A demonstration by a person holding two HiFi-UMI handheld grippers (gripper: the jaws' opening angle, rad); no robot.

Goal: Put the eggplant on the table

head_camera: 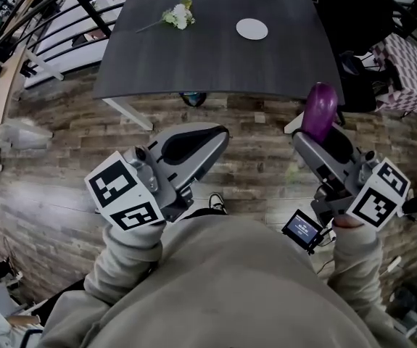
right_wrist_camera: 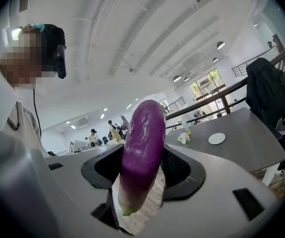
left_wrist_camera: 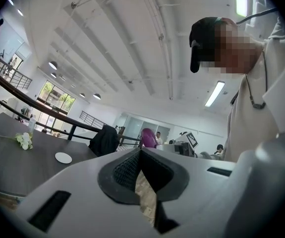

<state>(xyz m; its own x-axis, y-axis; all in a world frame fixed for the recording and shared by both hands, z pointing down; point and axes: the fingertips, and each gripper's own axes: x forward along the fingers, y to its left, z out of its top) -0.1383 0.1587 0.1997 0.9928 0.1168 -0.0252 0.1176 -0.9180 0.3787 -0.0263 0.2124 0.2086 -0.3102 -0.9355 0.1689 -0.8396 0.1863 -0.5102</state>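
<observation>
Table (head_camera: 208, 56) (near corner partly behind eggplant (head_camera: 320, 111)) | right gripper (head_camera: 312, 141) clamps eggplant | left gripper (head_camera: 221, 132) closed, empty

light: bright, ceiling strips (left_wrist_camera: 215, 93) | edges: fisheye, dark vignette | focus: sharp

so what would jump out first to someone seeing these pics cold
The glossy purple eggplant stands out at once, clamped in the right gripper near the front right corner of the dark table. The left gripper beside it is empty, jaws together. On the table sit a white disc and white flowers near its far edge.
</observation>
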